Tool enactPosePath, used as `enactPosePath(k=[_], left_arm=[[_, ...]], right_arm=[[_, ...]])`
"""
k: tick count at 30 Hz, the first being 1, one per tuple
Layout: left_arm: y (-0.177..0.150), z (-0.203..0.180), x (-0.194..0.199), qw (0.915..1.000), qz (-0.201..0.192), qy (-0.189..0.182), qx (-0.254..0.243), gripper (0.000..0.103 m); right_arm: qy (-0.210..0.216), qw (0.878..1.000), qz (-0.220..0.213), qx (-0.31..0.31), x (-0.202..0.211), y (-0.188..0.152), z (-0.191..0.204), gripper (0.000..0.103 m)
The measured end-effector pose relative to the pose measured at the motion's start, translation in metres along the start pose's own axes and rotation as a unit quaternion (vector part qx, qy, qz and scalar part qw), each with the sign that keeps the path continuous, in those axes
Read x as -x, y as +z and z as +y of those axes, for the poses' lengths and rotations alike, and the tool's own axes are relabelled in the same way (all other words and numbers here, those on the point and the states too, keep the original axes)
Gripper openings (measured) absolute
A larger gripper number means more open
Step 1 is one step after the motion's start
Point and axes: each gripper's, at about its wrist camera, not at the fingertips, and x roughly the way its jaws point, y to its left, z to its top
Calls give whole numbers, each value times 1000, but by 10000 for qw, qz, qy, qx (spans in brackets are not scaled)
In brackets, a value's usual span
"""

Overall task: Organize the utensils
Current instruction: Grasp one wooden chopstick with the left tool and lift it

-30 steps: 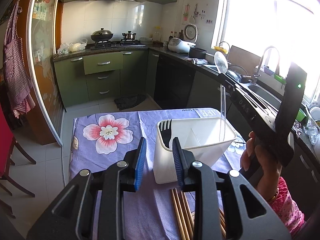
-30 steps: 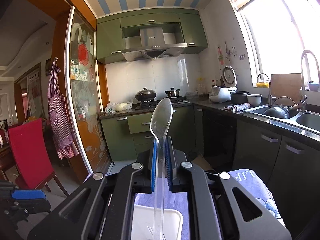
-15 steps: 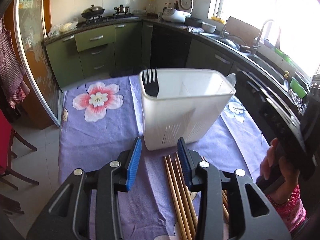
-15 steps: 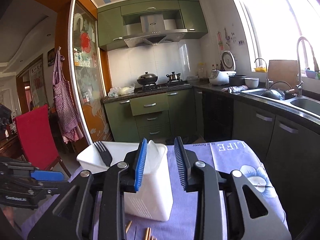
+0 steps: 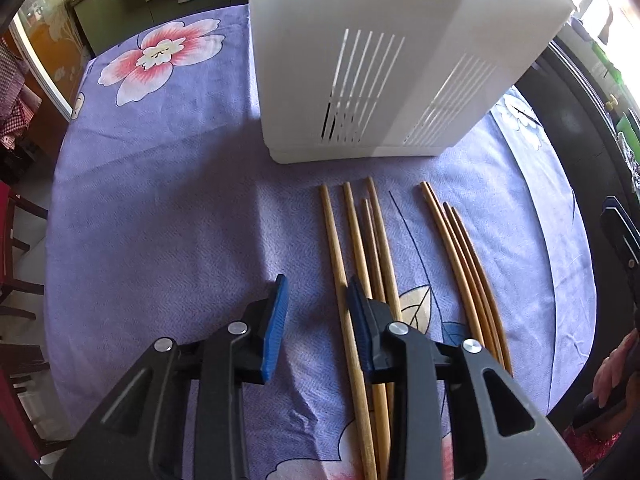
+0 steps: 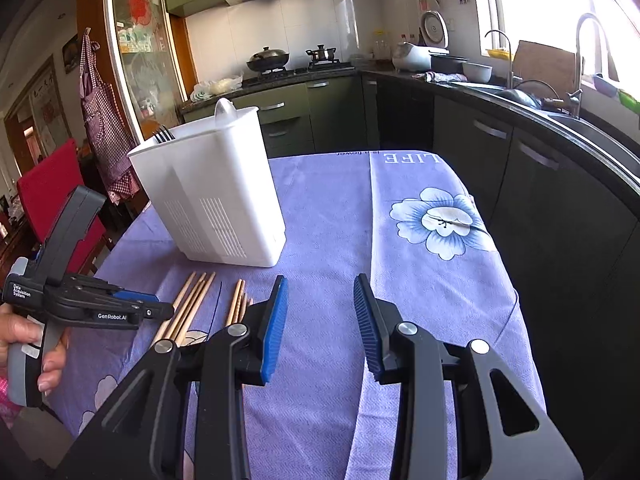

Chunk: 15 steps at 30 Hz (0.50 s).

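A white utensil holder (image 5: 384, 60) stands on the purple flowered tablecloth (image 5: 160, 200); in the right wrist view (image 6: 216, 200) a black fork (image 6: 163, 135) and a clear spoon (image 6: 224, 109) stick out of it. Several wooden chopsticks (image 5: 360, 264) lie in two bunches in front of the holder, also in the right wrist view (image 6: 196, 304). My left gripper (image 5: 318, 304) is open and low over the leftmost chopsticks, which pass by its right finger. My right gripper (image 6: 320, 308) is open and empty above bare cloth, right of the chopsticks.
The table's right edge (image 6: 500, 240) drops off beside dark kitchen cabinets (image 6: 540, 184) and a sink. A red chair (image 6: 44, 184) stands at the table's left side. A stove with pots (image 6: 268, 58) is at the back.
My right gripper let the clear spoon go into the holder, opened and drew back low. My left gripper dropped down and forward over the chopsticks.
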Motion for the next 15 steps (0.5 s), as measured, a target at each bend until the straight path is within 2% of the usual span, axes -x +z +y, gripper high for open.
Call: enactPosePath(k=[7, 8, 9, 10, 11, 15], left_arm=[[-2, -9, 0, 9997, 86, 196, -125, 28], [-4, -11, 0, 9996, 106, 197, -150, 25], [-6, -12, 1, 9996, 135, 176, -180, 14], [-7, -14, 1, 9995, 174, 148, -219, 8], [-8, -16, 0, 9994, 192, 143, -253, 8], [-8, -17, 0, 9991, 206, 160, -327, 7]], right_arm=[[27, 9999, 141, -74, -1, 3, -3, 34], [27, 9998, 165, -54, -1, 4, -2, 34], [23, 9998, 191, -37, -1, 3, -1, 38], [40, 9998, 218, -22, -1, 4, 0, 41], [56, 9997, 246, -11, -1, 4, 0, 45], [52, 9993, 366, 53, -3, 7, 2, 45]])
